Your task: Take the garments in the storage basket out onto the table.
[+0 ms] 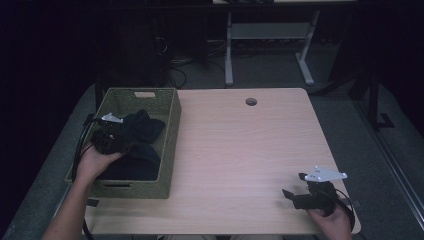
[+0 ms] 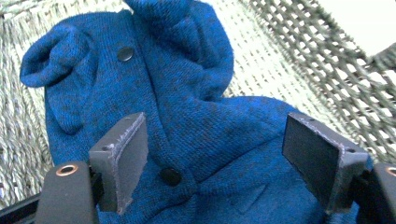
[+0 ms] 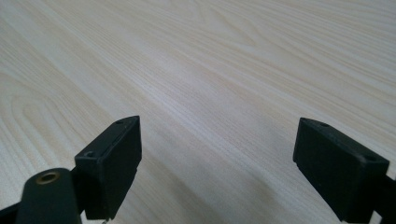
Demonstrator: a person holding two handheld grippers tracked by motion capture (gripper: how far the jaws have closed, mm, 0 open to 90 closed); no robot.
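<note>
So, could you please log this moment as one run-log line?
left gripper: open, over blue knit garment in woven basket | right gripper: open, above bare table | garment not gripped

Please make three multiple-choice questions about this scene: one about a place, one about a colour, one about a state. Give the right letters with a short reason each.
1. Where does the knitted garment lie?
A. in the woven basket
B. on the bare table
C. on the floor

2. What colour is the garment in the left gripper view?
A. red
B. blue
C. white

3. How are the jaws of the left gripper?
A. shut on a button
B. shut on the basket rim
C. open over the garment

Answers: 1 A, woven walls surround it. 2 B, the knit shows blue. 3 C, both jaws stand wide apart with fabric between.
</note>
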